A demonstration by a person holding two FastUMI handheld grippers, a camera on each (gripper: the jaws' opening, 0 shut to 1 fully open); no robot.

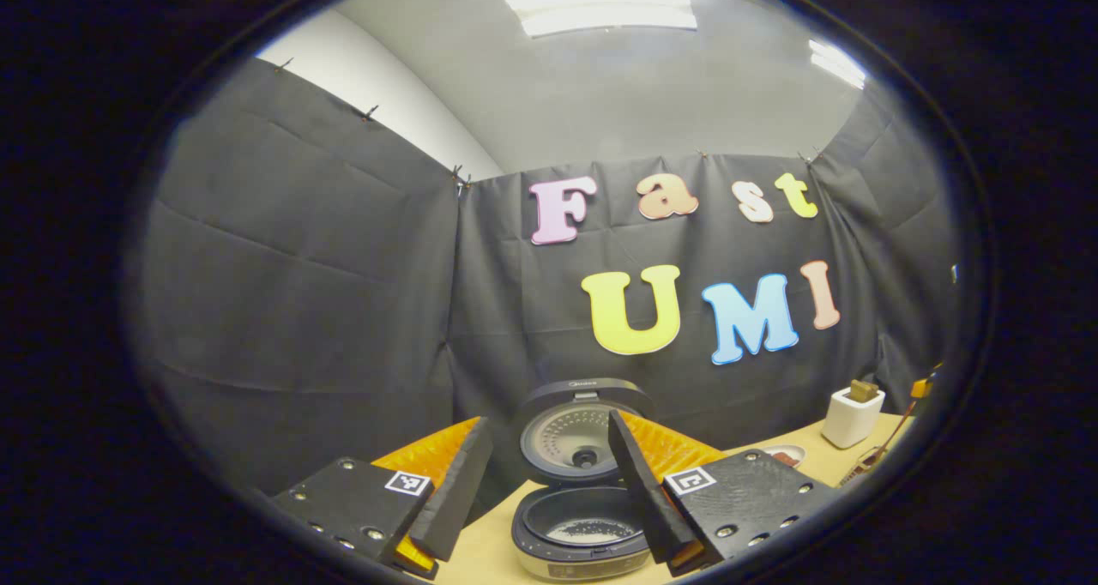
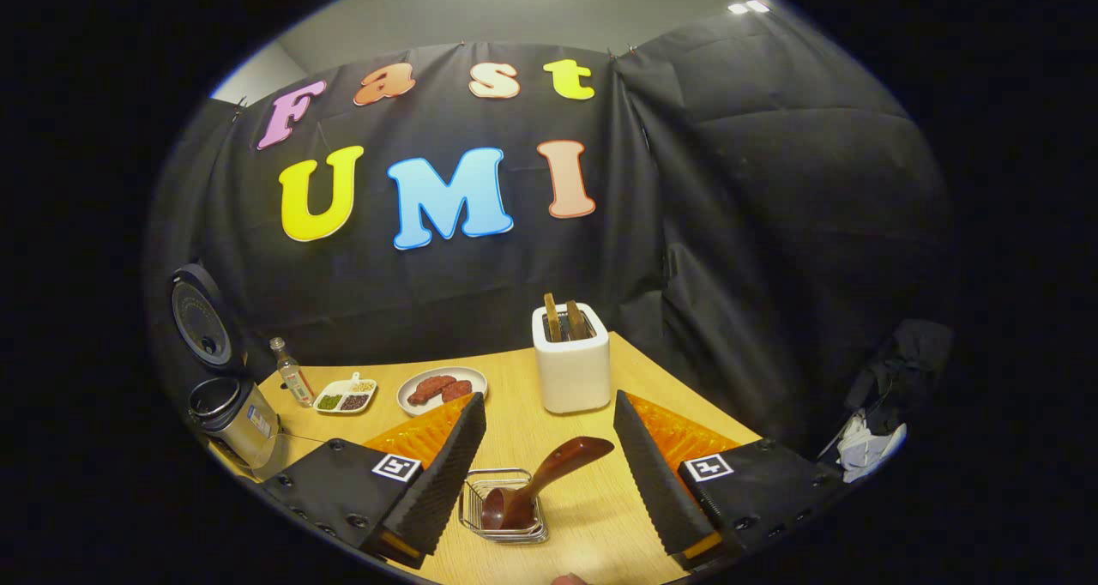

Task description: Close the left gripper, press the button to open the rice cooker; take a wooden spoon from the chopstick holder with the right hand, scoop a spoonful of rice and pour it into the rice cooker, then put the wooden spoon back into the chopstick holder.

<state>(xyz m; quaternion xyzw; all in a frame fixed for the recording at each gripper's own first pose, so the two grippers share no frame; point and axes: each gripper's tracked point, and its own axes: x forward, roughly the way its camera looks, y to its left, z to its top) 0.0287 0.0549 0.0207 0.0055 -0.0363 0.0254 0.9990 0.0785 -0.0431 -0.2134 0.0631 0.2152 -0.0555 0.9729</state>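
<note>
The cooker [image 1: 583, 482] is open, lid up, with some rice at the bottom of its pot. The spoon [image 2: 540, 482] leans in the wire holder [image 2: 504, 506], so I think the job is nearly done. Both grippers are spread apart and hold nothing: the left gripper [image 1: 549, 482] looks into the pot; the right gripper [image 2: 549, 482] sits over the spoon. The right gripper view adds a toaster [image 2: 570, 362] and a plate [image 2: 442, 389] of food.
</note>
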